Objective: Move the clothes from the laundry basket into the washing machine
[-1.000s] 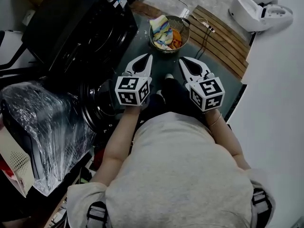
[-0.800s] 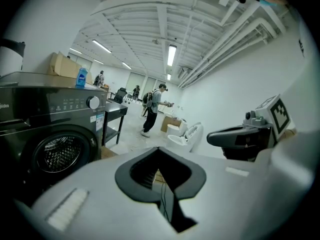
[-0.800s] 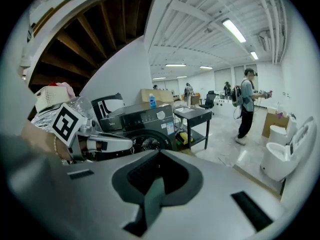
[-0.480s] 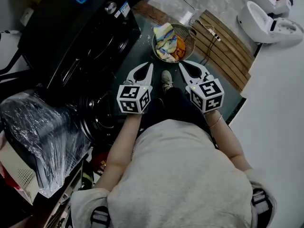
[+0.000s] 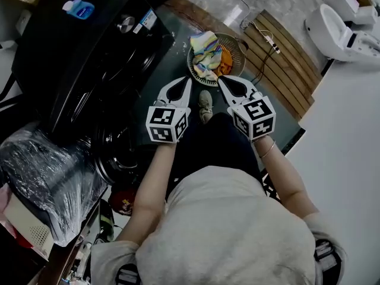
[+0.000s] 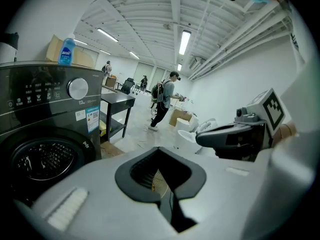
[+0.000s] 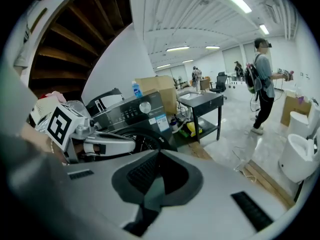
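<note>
A round wire laundry basket [image 5: 238,46] sits on the dark floor mat, holding a striped cloth [image 5: 205,53] and an orange piece [image 5: 225,59]. My left gripper [image 5: 188,80] is shut and empty, its tip just short of the basket's near rim. Beside it my right gripper [image 5: 220,78], also shut and empty, has its tip over the same rim. The black washing machine [image 5: 89,52] stands to the left, its round door [image 5: 119,144] facing the mat. In the left gripper view the shut jaws [image 6: 160,150] point past the washer [image 6: 45,134]. The right gripper view shows shut jaws [image 7: 159,154] and the washer [image 7: 135,116].
A blue detergent bottle [image 5: 79,8] lies on the washer's top. A plastic-wrapped bundle [image 5: 53,177] is at lower left. Wooden slats [image 5: 282,52] and a white toilet [image 5: 344,25] lie to the right. A shoe [image 5: 205,104] stands between the grippers. People [image 6: 164,100] stand beyond a metal table [image 6: 116,111].
Both grippers have moved forward and down toward the basket, staying shut. Their tips, once well short of it, now reach its near rim.
</note>
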`<move>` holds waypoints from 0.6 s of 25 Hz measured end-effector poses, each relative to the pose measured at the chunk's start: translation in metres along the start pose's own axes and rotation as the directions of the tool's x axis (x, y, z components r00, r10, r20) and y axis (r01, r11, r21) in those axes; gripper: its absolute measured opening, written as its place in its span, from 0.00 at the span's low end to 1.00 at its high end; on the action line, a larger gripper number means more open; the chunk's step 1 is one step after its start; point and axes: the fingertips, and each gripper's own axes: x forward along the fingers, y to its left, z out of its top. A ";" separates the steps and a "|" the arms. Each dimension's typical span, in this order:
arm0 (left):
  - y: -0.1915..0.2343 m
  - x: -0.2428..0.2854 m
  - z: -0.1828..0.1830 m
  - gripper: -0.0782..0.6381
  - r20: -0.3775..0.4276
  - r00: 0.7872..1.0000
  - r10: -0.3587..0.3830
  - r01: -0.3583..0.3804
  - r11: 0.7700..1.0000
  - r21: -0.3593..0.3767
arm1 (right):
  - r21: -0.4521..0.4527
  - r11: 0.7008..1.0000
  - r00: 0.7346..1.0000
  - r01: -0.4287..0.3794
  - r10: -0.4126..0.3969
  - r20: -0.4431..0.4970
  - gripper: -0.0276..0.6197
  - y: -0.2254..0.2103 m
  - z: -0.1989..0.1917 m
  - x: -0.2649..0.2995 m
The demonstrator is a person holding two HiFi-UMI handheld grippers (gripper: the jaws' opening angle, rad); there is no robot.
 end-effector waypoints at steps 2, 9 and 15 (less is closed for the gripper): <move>0.008 0.010 -0.004 0.12 -0.021 1.000 0.002 -0.002 1.000 0.004 | -0.004 1.000 1.000 -0.006 0.006 -0.014 0.05 -0.008 -0.003 0.010; 0.051 0.046 -0.046 0.12 -0.122 0.993 0.007 -0.011 1.000 -0.029 | 0.072 0.997 0.996 0.019 -0.013 -0.085 0.06 -0.044 -0.047 0.059; 0.074 0.093 -0.087 0.12 -0.169 0.985 -0.024 0.022 1.000 -0.011 | 0.098 0.995 0.994 0.032 -0.022 -0.108 0.06 -0.069 -0.083 0.118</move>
